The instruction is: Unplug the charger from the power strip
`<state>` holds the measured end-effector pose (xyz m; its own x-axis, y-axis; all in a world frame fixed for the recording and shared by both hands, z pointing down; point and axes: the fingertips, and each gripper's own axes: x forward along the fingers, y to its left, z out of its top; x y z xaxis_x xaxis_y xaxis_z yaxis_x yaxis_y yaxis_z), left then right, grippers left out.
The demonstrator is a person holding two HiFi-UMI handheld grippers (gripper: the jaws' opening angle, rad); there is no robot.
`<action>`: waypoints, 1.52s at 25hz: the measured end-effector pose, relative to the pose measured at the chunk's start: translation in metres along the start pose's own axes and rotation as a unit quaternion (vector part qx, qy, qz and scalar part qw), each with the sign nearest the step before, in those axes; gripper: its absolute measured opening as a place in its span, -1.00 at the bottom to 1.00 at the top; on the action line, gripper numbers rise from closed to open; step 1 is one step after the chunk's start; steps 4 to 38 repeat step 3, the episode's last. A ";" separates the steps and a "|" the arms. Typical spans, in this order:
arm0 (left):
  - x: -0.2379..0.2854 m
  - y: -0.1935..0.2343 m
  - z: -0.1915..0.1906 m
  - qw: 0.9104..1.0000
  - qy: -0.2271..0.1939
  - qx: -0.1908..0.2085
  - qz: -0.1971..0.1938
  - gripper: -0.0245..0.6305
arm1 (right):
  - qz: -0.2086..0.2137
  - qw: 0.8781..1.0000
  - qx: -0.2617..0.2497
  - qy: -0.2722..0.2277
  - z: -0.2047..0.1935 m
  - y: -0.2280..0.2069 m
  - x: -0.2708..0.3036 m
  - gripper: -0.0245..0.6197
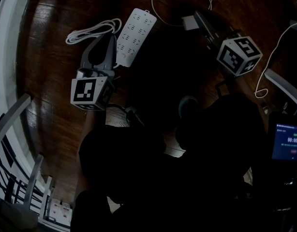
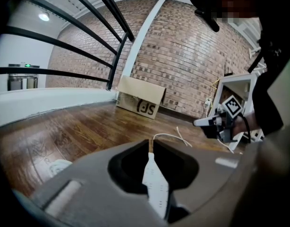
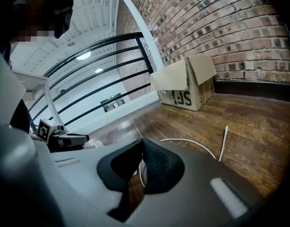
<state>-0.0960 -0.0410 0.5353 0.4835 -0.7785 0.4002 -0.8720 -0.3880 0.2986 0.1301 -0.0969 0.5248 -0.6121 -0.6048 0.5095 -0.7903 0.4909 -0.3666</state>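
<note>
The power strip (image 2: 157, 188) is being clamped edgewise between the jaws of the left gripper (image 2: 150, 144), low in the frame's centre. The jaws of the right gripper (image 3: 141, 145) are being pressed fully together, nothing plainly between them. In the head view the charger (image 1: 189, 22) is showing just at their tip, top centre, well apart from the power strip on the wooden floor (image 1: 51, 71). The unplugging is being judged as done; a release of the power strip is being called for next.
</note>
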 end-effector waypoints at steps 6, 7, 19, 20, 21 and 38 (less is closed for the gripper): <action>0.000 -0.001 0.001 1.000 0.000 0.001 -0.001 -0.82 | 0.002 1.000 0.003 -0.002 0.000 -0.001 0.000 -0.89; 0.000 -0.001 0.001 1.000 0.000 0.001 -0.001 -0.82 | 0.002 1.000 0.003 -0.002 0.000 -0.001 0.000 -0.89; 0.000 -0.001 0.001 1.000 0.000 0.001 -0.001 -0.82 | 0.002 1.000 0.003 -0.002 0.000 -0.001 0.000 -0.89; 0.000 -0.001 0.001 1.000 0.000 0.001 -0.001 -0.82 | 0.002 1.000 0.003 -0.002 0.000 -0.001 0.000 -0.89; 0.000 -0.001 0.001 1.000 0.000 0.001 -0.001 -0.82 | 0.002 1.000 0.003 -0.002 0.000 -0.001 0.000 -0.89; 0.000 -0.001 0.001 1.000 0.000 0.001 -0.001 -0.82 | 0.002 1.000 0.003 -0.002 0.000 -0.001 0.000 -0.89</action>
